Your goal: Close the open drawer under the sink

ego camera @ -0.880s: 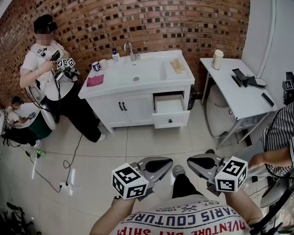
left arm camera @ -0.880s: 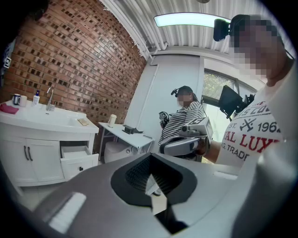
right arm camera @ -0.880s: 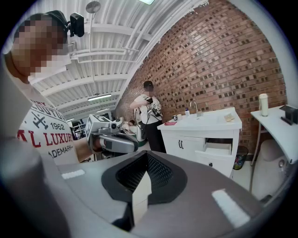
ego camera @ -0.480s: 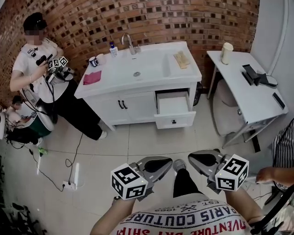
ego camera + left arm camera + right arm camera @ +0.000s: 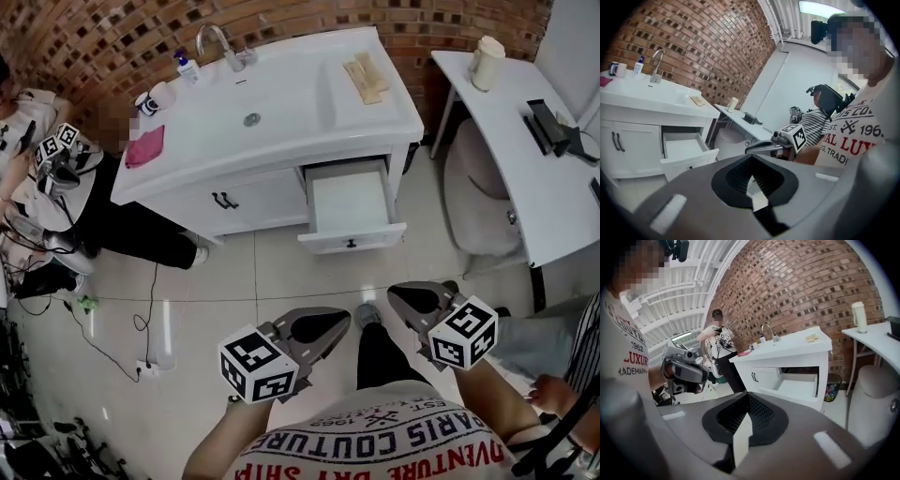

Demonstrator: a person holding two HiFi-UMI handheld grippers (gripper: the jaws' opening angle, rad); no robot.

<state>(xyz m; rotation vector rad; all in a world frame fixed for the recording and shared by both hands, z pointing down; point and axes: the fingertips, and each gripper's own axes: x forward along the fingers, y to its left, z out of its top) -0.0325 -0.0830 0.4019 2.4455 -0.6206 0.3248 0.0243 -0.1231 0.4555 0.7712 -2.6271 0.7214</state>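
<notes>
We stand on the tiled floor, facing the white vanity and well apart from it. Our left hand-held gripper and our right hand-held gripper hang side by side near us, above the floor, both pointing toward the far cabinet. In its own view each has its jaws pressed together with nothing between them; only a thin sliver of floor shows past the dark pads.

The drawer sits under the right end of the vanity surface, below and to the right of the sink basin. It is pulled out toward us, so its white inside is open to view and its front panel, with a small dark knob, stands forward of the cabinet face. To its left, the two cabinet doors with dark handles lie flush.

At the far edge of the surface stands a faucet, with a small bottle just left of it and a mug farther left. A pink cloth lies at the left end, and pale wooden pieces lie right of the basin. Right of the vanity is a white side surface carrying a pale cylinder and dark devices. A grey chair stands between the two. At the far left another person holds marker-cubed grippers.
</notes>
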